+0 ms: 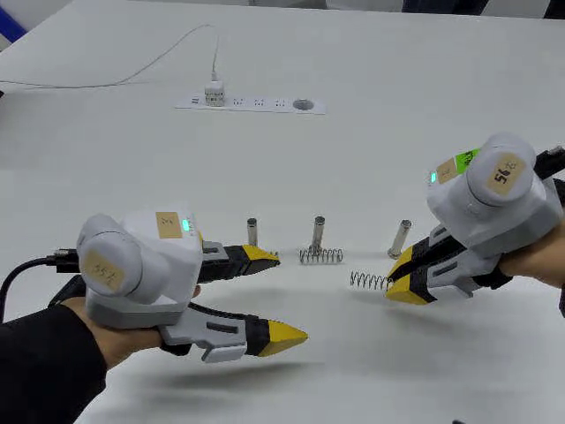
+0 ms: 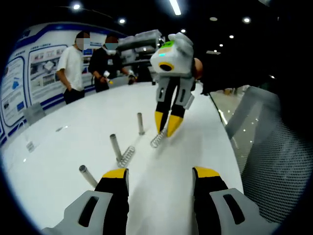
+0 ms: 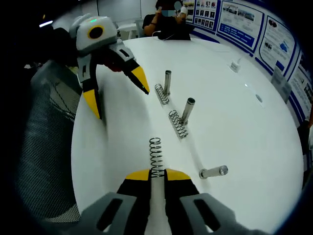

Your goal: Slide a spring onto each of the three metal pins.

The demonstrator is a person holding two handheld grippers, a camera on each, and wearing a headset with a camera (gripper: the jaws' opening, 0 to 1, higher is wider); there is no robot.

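I look down on a white table [image 1: 371, 150] in a room with wall posters [image 2: 46, 66]; a power strip [image 1: 250, 103] lies at upper centre. At mid-frame I count 3 pins: left pin [image 1: 252, 231] and middle pin [image 1: 319, 231] upright, right pin [image 1: 400, 238] leaning. I count 3 springs: the held spring [image 1: 368, 281] pinched in my right gripper [image 1: 393, 281], the second spring [image 1: 320, 256] beside the middle pin, the third spring [image 3: 161, 94] by the left pin. My left gripper [image 1: 290, 296] is spread.

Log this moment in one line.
right gripper: shut on spring | left gripper: open, empty | pins: three, all bare
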